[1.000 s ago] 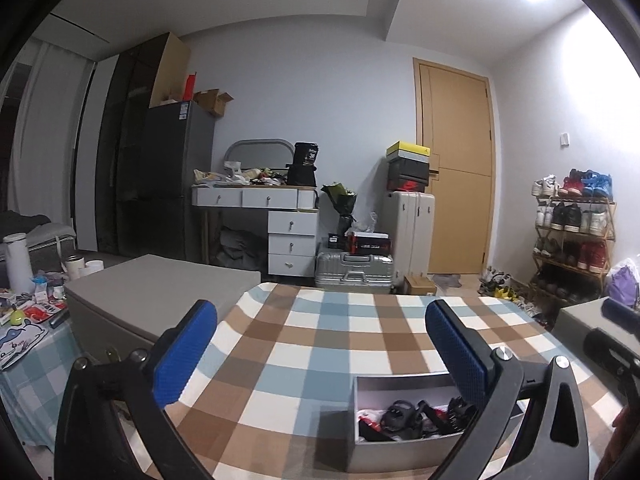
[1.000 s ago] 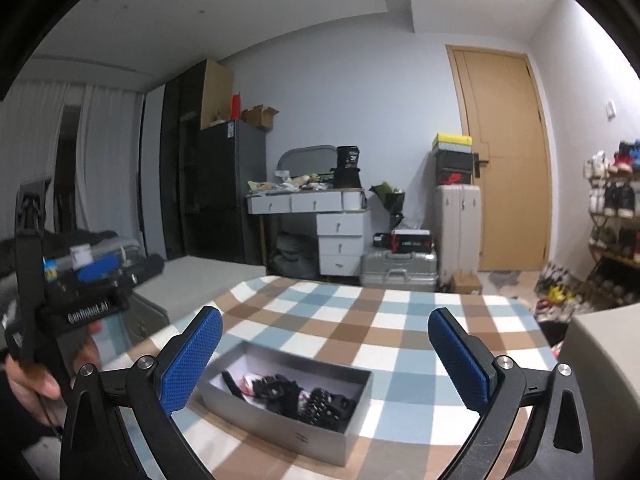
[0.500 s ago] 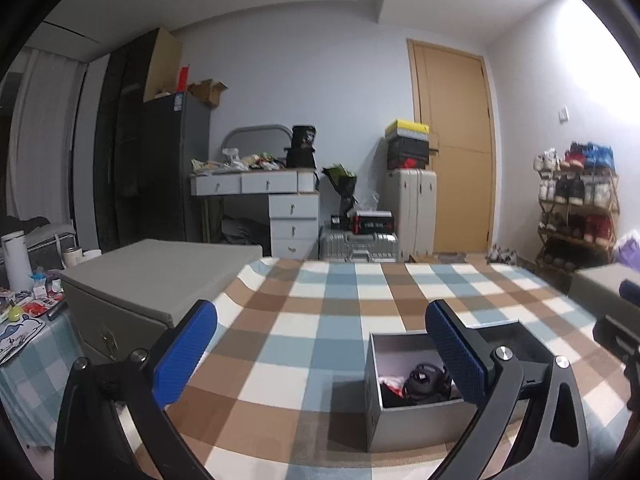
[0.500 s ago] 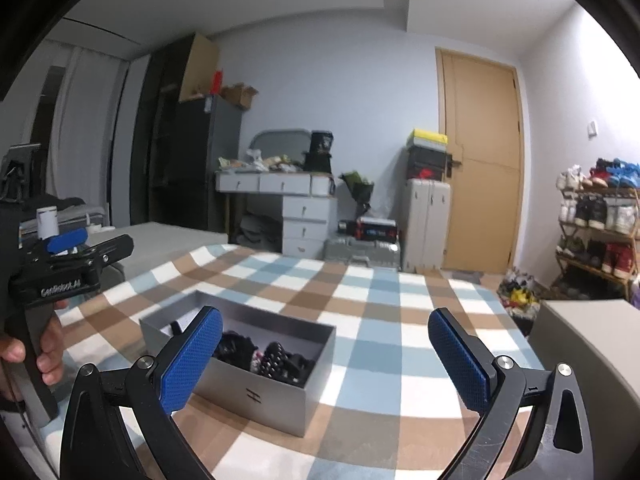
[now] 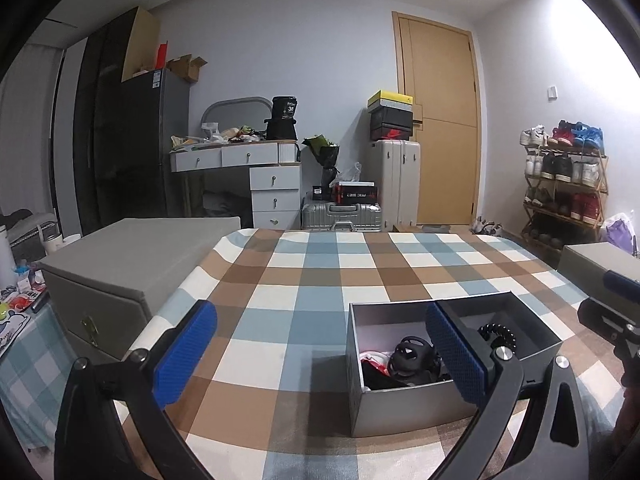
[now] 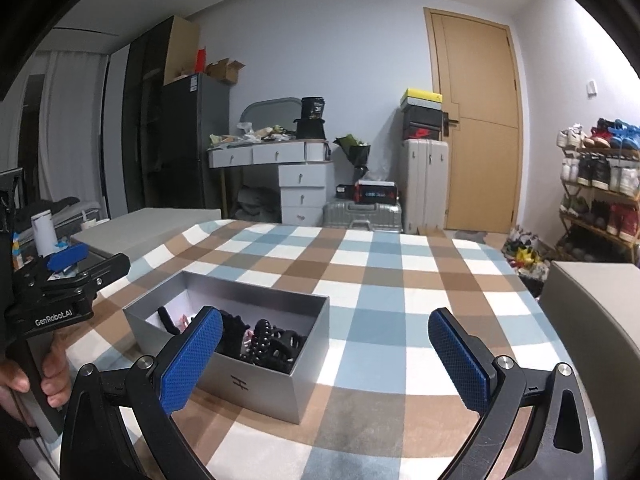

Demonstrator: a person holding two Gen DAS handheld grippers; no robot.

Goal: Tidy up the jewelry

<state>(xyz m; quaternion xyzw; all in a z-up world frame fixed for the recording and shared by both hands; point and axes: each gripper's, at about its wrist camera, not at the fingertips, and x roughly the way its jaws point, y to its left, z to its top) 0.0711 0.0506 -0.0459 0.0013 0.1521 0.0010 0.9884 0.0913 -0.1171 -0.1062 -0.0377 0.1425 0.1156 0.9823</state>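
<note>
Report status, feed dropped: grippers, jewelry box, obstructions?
Left gripper open, empty. Right gripper open, empty. Grey box of dark jewelry untouched on checked cloth. Nothing blocking.

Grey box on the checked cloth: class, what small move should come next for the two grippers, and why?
Probably lower the right gripper into the open grey box toward the black beaded pieces. Both grippers are open and hold nothing, the box has no lid on, and the jewelry lies tangled inside it. The left gripper could steady the box.
</note>
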